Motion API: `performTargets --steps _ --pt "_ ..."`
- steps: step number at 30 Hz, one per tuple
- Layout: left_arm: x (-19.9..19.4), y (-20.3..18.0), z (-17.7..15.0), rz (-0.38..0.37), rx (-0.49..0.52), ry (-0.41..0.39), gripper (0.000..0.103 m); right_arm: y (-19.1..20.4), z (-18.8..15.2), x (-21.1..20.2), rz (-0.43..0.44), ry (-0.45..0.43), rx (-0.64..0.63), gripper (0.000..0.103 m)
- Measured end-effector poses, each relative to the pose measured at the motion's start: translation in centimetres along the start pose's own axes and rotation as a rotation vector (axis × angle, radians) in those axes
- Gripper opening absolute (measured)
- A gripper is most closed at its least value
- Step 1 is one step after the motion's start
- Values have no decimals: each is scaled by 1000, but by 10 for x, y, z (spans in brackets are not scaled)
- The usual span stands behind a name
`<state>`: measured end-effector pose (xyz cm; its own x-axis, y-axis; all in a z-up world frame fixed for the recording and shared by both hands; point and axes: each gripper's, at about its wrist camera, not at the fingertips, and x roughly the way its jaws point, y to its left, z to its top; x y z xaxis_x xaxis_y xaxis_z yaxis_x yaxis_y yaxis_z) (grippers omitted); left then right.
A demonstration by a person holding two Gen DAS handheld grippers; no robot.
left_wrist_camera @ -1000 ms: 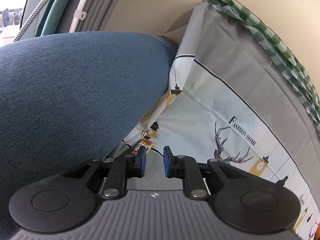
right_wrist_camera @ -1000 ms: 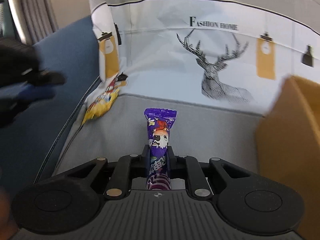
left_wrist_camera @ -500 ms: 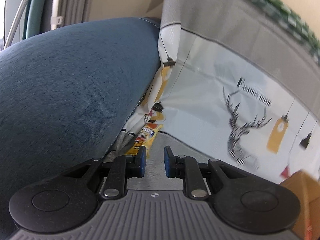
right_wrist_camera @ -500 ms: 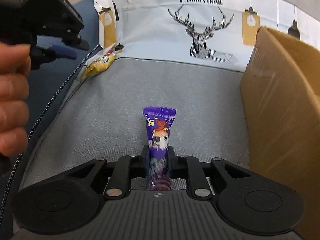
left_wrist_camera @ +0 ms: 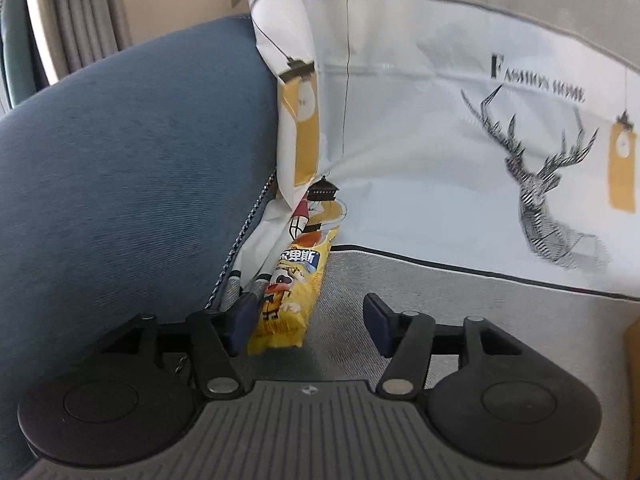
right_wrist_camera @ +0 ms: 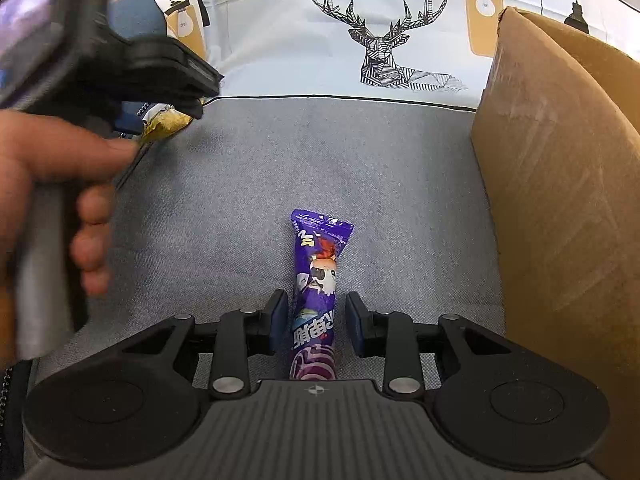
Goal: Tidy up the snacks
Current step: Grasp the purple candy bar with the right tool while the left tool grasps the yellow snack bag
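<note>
A yellow snack packet [left_wrist_camera: 290, 294] lies on the grey cushion [left_wrist_camera: 460, 320] in the corner by the blue armrest. My left gripper [left_wrist_camera: 308, 320] is open around its near end, the left finger touching it. The packet also shows in the right wrist view [right_wrist_camera: 166, 126], under the left gripper [right_wrist_camera: 132, 80]. A purple snack packet [right_wrist_camera: 316, 300] lies on the grey cushion [right_wrist_camera: 240, 200] between the fingers of my right gripper [right_wrist_camera: 316, 322], which is open with small gaps on both sides.
A brown cardboard box [right_wrist_camera: 560, 200] stands at the right on the cushion. A white cover with a deer print [right_wrist_camera: 384, 52] hangs behind. The blue armrest [left_wrist_camera: 120, 180] rises at the left. A hand [right_wrist_camera: 52, 184] holds the left gripper.
My left gripper has opened and moved down to the yellow packet. My right gripper has opened and let go of the purple packet, which now lies on the cushion nearer the box.
</note>
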<state>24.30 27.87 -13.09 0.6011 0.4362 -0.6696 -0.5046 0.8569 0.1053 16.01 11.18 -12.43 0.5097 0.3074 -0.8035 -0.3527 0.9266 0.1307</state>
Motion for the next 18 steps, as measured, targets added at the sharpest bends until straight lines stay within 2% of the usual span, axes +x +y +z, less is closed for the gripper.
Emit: performTargets --steps 5,7,8,13,18 --pt "27 0 3 6 -7 25 64 8 -4 -1 3 -12 -38 32" --pt "32 4 7 -21 -36 33 50 10 -5 -2 5 -12 -48 28" --pt "33 6 10 -29 -46 39 26 10 -5 -2 3 -13 -50 27" --pt "23 11 15 -54 -73 49 17 15 -4 -1 -1 -21 -71 19" --pt "-12 16 19 -101 -92 22 17 15 -2 -3 4 -30 -67 17"
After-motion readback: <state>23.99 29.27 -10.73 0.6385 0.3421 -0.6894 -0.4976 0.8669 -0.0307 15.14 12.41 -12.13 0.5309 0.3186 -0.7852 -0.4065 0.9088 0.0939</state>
